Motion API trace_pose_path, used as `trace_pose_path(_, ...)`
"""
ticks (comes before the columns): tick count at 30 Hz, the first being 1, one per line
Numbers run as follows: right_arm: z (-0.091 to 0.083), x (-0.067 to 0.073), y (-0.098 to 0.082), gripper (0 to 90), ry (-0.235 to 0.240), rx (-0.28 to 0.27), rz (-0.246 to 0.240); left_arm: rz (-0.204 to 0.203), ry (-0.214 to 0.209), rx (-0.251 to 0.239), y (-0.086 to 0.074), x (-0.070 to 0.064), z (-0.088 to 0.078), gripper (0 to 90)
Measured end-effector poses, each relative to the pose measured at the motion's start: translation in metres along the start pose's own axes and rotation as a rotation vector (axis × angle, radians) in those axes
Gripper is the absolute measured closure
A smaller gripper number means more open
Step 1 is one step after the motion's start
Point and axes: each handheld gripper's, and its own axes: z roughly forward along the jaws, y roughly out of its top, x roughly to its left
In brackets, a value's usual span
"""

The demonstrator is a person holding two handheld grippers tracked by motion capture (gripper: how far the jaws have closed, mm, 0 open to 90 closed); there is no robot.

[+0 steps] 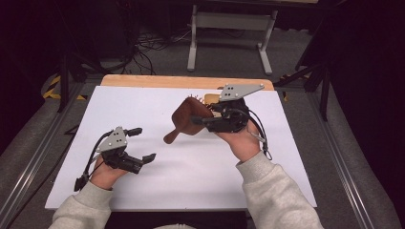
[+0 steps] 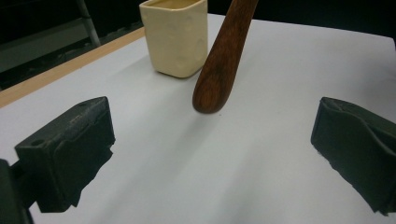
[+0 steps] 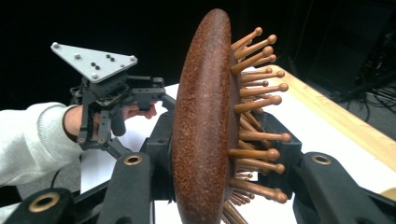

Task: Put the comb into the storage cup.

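A white board (image 1: 157, 191) covers a light wooden tabletop (image 1: 143, 80). A cream square cup (image 2: 176, 37) stands upright near the board's far edge. Beyond, a grey metal frame (image 1: 232, 21) and dark cables (image 1: 148, 50) sit on grey floor.

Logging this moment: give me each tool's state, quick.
Left tool: open, holding nothing.
Right tool: closed on the brush.
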Motion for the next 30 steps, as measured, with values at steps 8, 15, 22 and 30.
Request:
trace_pose_path(8,-0.013,-0.010,0.012,55.7,-0.046,-0.002,-0.008,-0.024,0.025,-0.007,-0.003,0.012,-0.016,0.6)
trace_pose_path(15,-0.021,-0.021,0.023,55.4,-0.079,0.008,-0.009,-0.042,0.045,-0.012,-0.005,0.020,-0.028,0.7)
trace_pose_path(22,-0.026,-0.030,0.039,55.3,-0.121,0.027,-0.020,-0.041,0.052,-0.002,-0.007,0.022,-0.032,0.7)
trace_pose_path(30,-0.028,-0.040,0.051,55.2,-0.161,0.044,-0.029,-0.041,0.068,-0.002,-0.008,0.025,-0.037,0.7)
